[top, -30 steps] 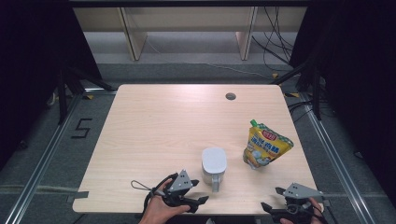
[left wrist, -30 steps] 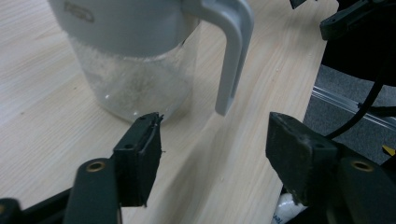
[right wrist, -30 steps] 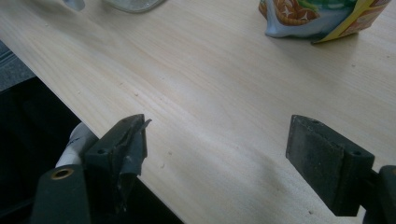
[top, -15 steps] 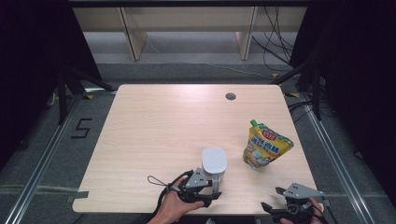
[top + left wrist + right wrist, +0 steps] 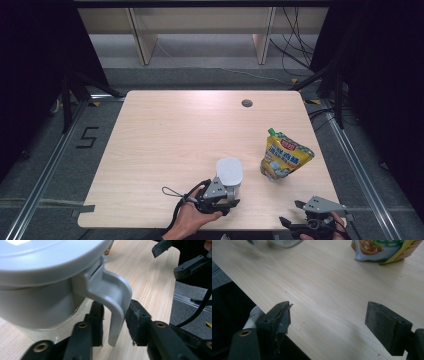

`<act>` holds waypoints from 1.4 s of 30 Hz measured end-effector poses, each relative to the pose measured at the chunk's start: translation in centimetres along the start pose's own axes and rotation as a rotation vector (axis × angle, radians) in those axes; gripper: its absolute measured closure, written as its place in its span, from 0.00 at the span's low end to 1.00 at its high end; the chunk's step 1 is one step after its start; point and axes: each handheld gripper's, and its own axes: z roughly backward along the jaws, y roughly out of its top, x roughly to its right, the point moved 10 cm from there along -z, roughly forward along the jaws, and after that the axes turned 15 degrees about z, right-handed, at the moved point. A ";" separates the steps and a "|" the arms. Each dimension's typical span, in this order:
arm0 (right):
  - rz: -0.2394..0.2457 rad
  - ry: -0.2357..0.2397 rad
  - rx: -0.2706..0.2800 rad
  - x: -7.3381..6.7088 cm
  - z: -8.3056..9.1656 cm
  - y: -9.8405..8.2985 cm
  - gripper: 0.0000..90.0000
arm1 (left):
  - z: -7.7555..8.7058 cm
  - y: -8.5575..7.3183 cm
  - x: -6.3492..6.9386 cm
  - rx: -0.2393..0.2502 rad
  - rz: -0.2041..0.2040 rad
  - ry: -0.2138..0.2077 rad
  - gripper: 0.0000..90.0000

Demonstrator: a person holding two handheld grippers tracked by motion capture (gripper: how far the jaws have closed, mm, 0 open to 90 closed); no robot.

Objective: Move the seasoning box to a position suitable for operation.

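The jug [image 5: 229, 176], pale grey with a flat lid, stood upright on the wooden counter [image 5: 165, 140] near its front edge, a little right of the middle. The left tool [image 5: 220, 196] lay just in front of it, held low over the counter by the person's left hand [image 5: 192, 217], with a black cable looping off to its left. In the left gripper view the jug's handle [image 5: 116, 305] curved down from under the lid [image 5: 45, 257] and hung between the two black jaws; the jaws had just been closing around it. The right-hand pad [image 5: 137, 323] appeared to be touching the handle's outer edge, while a narrow gap showed between the handle and the left-hand pad [image 5: 98, 323], so the handle was bracketed but, as far as the close view let me judge, not yet pinched. The pouch [image 5: 284, 156], yellow with a green cap, stood on the counter to the right of the jug and well apart from it, leaning slightly. The right tool [image 5: 300, 222] sat at the counter's front right corner, near the edge and well apart from both the pouch and the jug. In the right gripper view its jaws stood spread wide over bare wood with nothing between them, and the bottom of the pouch [image 5: 382, 250] lay farther off at the top of that view.
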 end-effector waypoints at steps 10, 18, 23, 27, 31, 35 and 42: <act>-0.011 0.003 0.002 -0.1 0.0 0.0 0.24 | 1.5 -0.7 -0.5 -0.031 -0.029 0.001 0.82; 0.012 0.000 0.003 0.1 -0.1 0.0 0.24 | 4.7 -2.0 -2.5 -0.028 -0.025 0.057 0.77; 0.014 -0.001 0.001 0.1 -0.1 -0.1 0.24 | 6.4 -2.4 -4.2 -0.023 -0.030 0.102 0.76; -0.015 0.015 -0.001 -0.1 -0.1 -0.1 0.24 | 7.3 -2.5 -5.5 -0.011 -0.029 0.123 0.76; 0.006 -0.002 0.001 0.1 0.0 -0.1 0.24 | 7.8 -2.5 -6.4 0.011 -0.002 0.144 0.76; 0.009 -0.003 -0.001 0.1 -0.1 -0.1 0.24 | 8.5 -2.3 -8.1 0.027 -0.004 0.189 0.75; 0.006 0.002 -0.003 0.0 -0.1 -0.1 0.24 | 8.5 -1.8 -9.5 0.040 -0.015 0.239 0.76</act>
